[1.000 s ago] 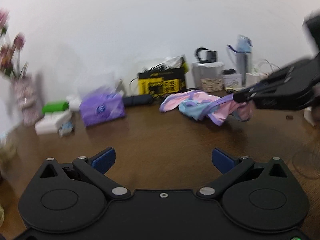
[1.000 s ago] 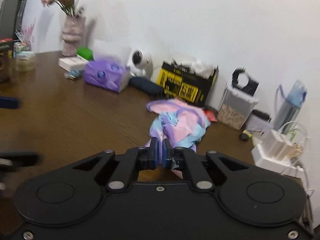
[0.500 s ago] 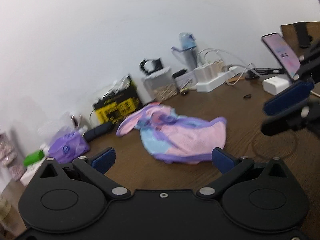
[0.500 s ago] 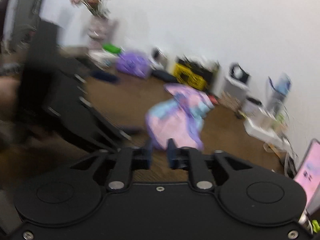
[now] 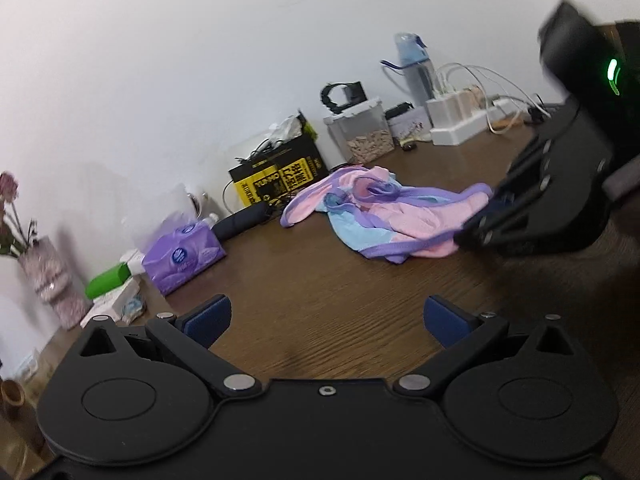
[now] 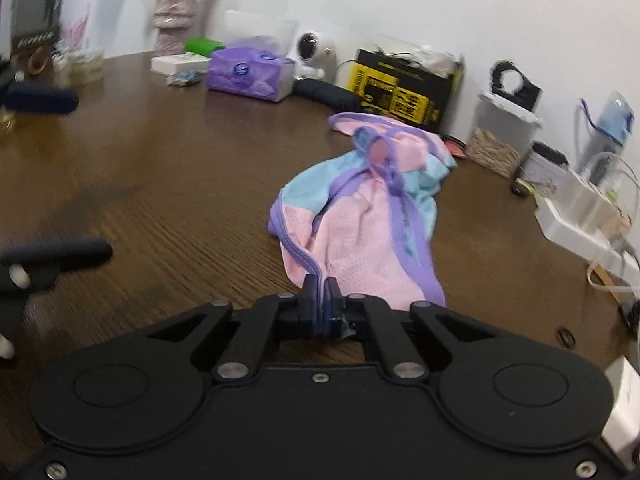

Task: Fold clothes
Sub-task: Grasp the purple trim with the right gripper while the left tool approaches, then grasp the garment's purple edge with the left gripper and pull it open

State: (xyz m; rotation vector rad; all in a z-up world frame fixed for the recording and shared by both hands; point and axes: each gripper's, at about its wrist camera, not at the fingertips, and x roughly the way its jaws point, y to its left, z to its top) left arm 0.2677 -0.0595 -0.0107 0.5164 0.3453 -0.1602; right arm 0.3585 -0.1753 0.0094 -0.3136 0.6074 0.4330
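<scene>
Jaws of right gripper (image 6: pixel 321 286) pinch the garment (image 6: pixel 360 216) hem.

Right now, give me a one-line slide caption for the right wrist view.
Right gripper shut on the near edge of a crumpled pink, blue and purple garment on a dark wooden table.

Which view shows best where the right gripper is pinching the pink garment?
The right wrist view: the right gripper is shut on the pink garment at its near purple-trimmed edge, dead centre. The left wrist view shows that gripper only side-on and blurred, its body hiding the pinch.
</scene>
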